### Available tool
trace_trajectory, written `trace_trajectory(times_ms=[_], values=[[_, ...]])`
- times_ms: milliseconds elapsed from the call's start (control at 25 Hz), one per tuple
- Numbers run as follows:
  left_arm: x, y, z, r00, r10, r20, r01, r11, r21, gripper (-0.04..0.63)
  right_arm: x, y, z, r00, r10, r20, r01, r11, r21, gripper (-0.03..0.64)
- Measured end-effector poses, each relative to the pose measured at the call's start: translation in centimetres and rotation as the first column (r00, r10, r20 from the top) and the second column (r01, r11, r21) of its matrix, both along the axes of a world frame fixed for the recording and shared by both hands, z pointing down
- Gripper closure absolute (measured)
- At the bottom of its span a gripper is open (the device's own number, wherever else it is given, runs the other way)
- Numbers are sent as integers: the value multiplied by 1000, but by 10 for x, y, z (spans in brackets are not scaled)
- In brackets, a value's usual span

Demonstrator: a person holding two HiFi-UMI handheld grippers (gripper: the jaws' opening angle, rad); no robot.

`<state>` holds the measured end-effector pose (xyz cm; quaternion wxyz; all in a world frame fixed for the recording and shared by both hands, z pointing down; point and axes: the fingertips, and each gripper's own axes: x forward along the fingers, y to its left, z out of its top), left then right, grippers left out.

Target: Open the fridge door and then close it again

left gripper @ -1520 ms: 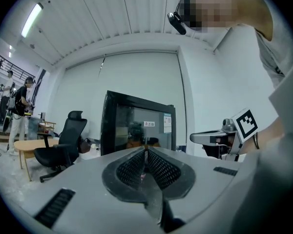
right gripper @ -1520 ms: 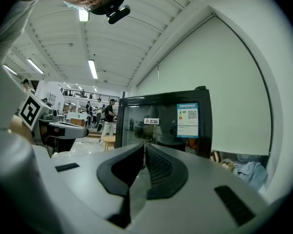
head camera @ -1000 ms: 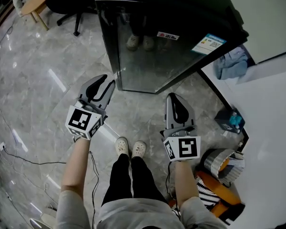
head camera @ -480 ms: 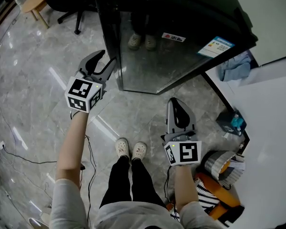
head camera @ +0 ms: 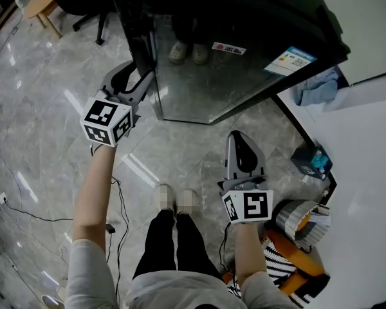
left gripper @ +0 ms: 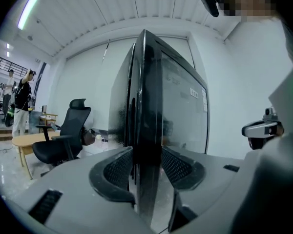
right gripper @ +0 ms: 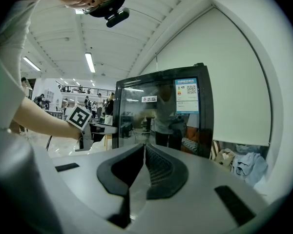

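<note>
Since a second ago, my left gripper has risen from low over the floor and gone forward to the left edge of the fridge door. The right gripper has hardly shifted and hangs near me, well apart from the fridge.

In the left gripper view the door's dark edge stands upright between the jaws, and both pads look pressed against it, so I read the left gripper as clamped on the door. The right gripper has its jaws together on nothing, facing the glass front.

I judge this as the opening step, with the grasp just made. I can't tell whether the door has cracked open yet. Next I'd pull the edge toward me, following the hinge arc on the far right side.
</note>
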<state>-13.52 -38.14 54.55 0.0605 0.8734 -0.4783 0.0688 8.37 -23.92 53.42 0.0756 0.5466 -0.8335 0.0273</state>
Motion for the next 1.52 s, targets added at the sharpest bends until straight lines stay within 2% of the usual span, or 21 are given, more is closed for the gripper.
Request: trace_trajectory(times_ms=[320, 520, 800, 1160, 1520], values=[[-1, 3, 1, 998, -51, 34, 54, 996, -74, 430, 8, 9, -6, 1000, 17, 12, -18, 1000, 9, 591], [-2, 11, 0, 995, -74, 71, 80, 993, -83, 436, 15, 14, -12, 999, 31, 27, -31, 999, 16, 591], [2, 75, -2, 997, -68, 40, 70, 996, -48, 477, 11, 21, -22, 1000, 21, 14, -22, 999, 30, 592], [14, 127, -4, 998, -34, 44, 37, 996, -78, 502, 4, 36, -44, 1000, 4, 7, -4, 999, 43, 592], [31, 169, -1, 998, -34, 46, 40, 990, -135, 512, -3, 54, -65, 1000, -14, 24, 12, 999, 52, 591]])
